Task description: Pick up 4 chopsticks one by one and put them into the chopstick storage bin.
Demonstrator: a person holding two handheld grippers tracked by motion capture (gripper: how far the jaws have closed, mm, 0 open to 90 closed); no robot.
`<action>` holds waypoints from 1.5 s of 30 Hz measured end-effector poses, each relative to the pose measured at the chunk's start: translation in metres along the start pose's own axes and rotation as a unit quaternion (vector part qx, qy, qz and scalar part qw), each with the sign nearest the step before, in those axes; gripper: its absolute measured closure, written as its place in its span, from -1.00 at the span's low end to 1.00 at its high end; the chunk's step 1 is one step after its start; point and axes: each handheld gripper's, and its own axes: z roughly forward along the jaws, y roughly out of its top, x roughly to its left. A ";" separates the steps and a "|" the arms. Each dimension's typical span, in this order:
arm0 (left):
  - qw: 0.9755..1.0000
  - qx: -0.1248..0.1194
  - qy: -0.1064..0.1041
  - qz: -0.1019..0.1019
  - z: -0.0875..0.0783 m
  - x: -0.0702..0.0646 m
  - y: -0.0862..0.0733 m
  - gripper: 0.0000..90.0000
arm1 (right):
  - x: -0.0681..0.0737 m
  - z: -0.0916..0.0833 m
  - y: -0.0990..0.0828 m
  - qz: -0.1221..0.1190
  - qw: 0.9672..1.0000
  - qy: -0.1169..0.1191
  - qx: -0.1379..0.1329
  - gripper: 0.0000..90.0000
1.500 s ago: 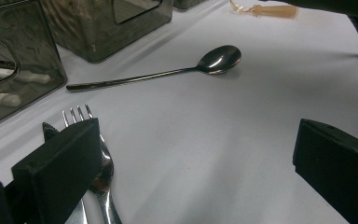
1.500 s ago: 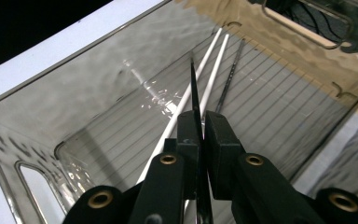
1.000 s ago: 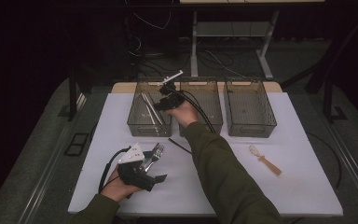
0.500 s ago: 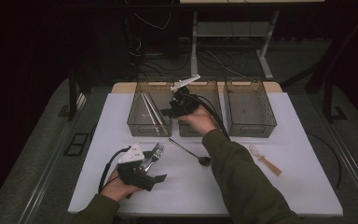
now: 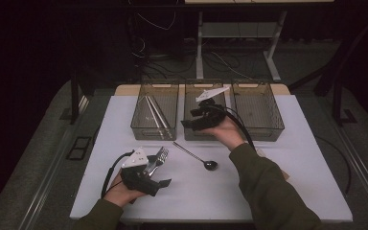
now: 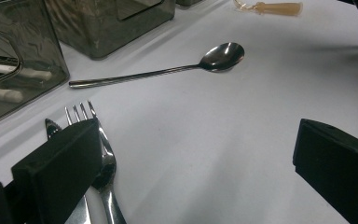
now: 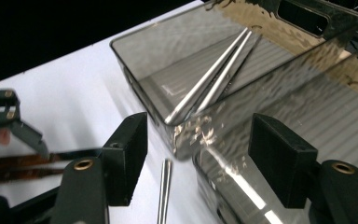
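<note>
Right claw (image 5: 191,120) hung above the front of the middle bin (image 5: 206,135), jaws spread wide and nothing between them; they had just been opening. In the right gripper view its 2 black jaws framed the gap between 2 bins, with the spoon's handle tip (image 7: 164,189) showing on the worktop below.

Left claw (image 5: 159,176) rested low on the white worktop (image 5: 249,191) near the front left, jaws spread wide. In the left gripper view one jaw lay over the fork (image 6: 103,158), its tines poking out past the jaw; whether the pad pressed on it could not be told. A second piece of metal cutlery (image 6: 51,127) peeked out beside the fork, mostly covered by the jaw; kind not clear.

Spoon (image 5: 196,157) lay loose on the worktop, between the 2 claws, just in front of the middle bin, bowl toward the right.

Count: 3 clear bins in a row at the back. Left bin (image 5: 155,111) held 2 long metal rods (image 5: 152,111) side by side. Right bin (image 5: 258,110) looked bare inside. 1 spoon, 1 fork, 1 pale wooden-looking utensil (image 6: 274,7) far right, cut off by the picture edge in the left gripper view and mostly covered by the right sleeve from above.

Room behind the worktop was dark; cables and table legs there were hard to make out.
</note>
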 end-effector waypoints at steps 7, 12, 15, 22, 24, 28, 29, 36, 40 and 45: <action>1.000 0.007 0.002 0.004 0.000 0.000 0.000 -1.00 | -0.001 -0.022 -0.019 -0.002 1.000 0.002 -0.004 -0.18; 1.000 0.006 0.004 0.006 0.000 0.000 -0.001 -1.00 | -0.004 -0.038 -0.033 -0.005 1.000 0.004 -0.006 -0.18; 1.000 0.010 0.005 0.006 0.000 0.001 -0.001 -1.00 | -0.005 -0.047 -0.043 -0.004 1.000 0.001 -0.007 -0.17; 1.000 0.012 0.008 0.004 0.000 0.001 -0.001 -1.00 | -0.011 -0.067 -0.071 -0.003 1.000 -0.007 -0.017 -0.18; 1.000 0.010 0.009 0.003 0.000 0.002 -0.001 -1.00 | -0.013 -0.075 -0.080 0.004 1.000 -0.010 -0.018 -0.18; 1.000 0.013 0.009 0.005 0.000 0.002 -0.001 -1.00 | -0.018 -0.092 -0.096 0.017 0.999 -0.018 -0.021 -0.18; 1.000 0.013 0.009 0.005 0.000 0.001 -0.001 -1.00 | -0.019 -0.097 -0.099 0.018 0.999 -0.018 -0.022 -0.18; 1.000 0.013 0.009 0.005 0.000 0.001 -0.001 -1.00 | -0.021 -0.120 -0.124 0.021 0.999 -0.029 -0.020 -0.18; 1.000 0.012 0.009 0.006 0.000 0.001 -0.001 -1.00 | -0.024 -0.133 -0.137 0.026 0.999 -0.040 -0.016 -0.18; 1.000 0.011 0.009 0.007 0.000 0.000 -0.001 -1.00 | -0.029 -0.148 -0.152 0.036 0.998 -0.055 -0.006 -0.18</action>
